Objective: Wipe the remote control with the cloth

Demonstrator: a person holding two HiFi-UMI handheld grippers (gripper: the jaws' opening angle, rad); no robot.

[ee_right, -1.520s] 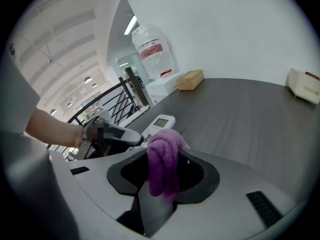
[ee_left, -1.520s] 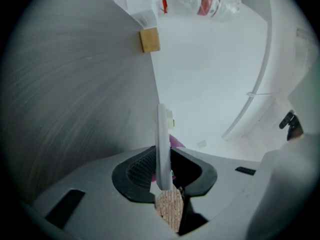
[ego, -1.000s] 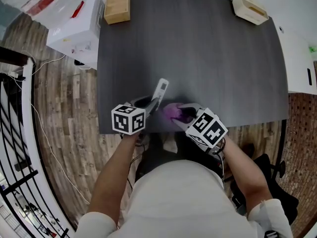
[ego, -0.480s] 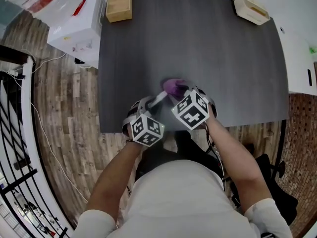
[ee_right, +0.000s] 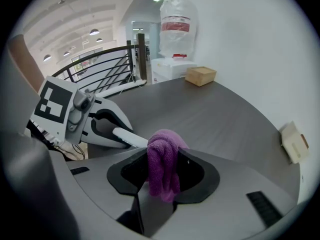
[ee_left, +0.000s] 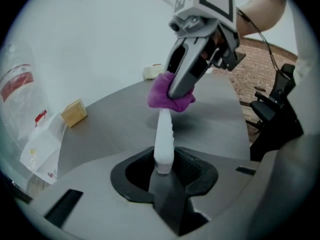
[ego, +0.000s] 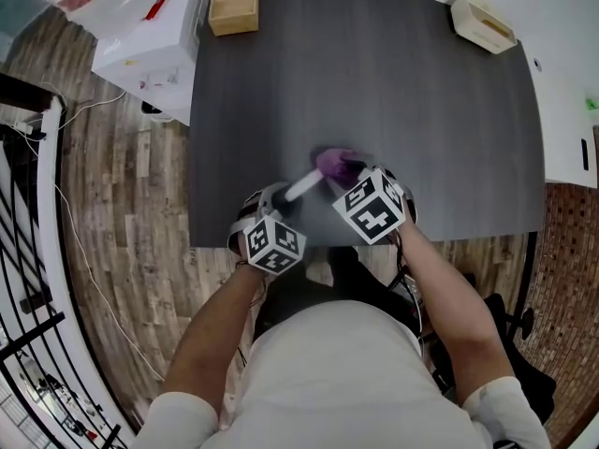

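Purple cloth, head view: the bunched cloth sits at the tip of the right gripper, whose jaws are hidden beneath its marker cube.
Remote control, head view: the white remote control pokes forward from the left gripper and ends under the cloth. Its near end is covered by that gripper.
Table, head view: both grippers are over the near edge of the dark grey table. A wooden box and a pale box lie far ahead of them at the back corners.
Left gripper, left gripper view: the jaws are clamped on the near end of the remote control, which stands edge-on straight ahead.
Cloth, left gripper view: the cloth is pressed onto the far tip of the remote control by the right gripper's fingers. The tip itself is hidden.
Right gripper, right gripper view: the jaws are pinched on the cloth, which hangs folded between them.
Remote control, right gripper view: only a short white stretch shows left of the jaws, between the cloth and the left gripper. Whether it touches the table cannot be told.
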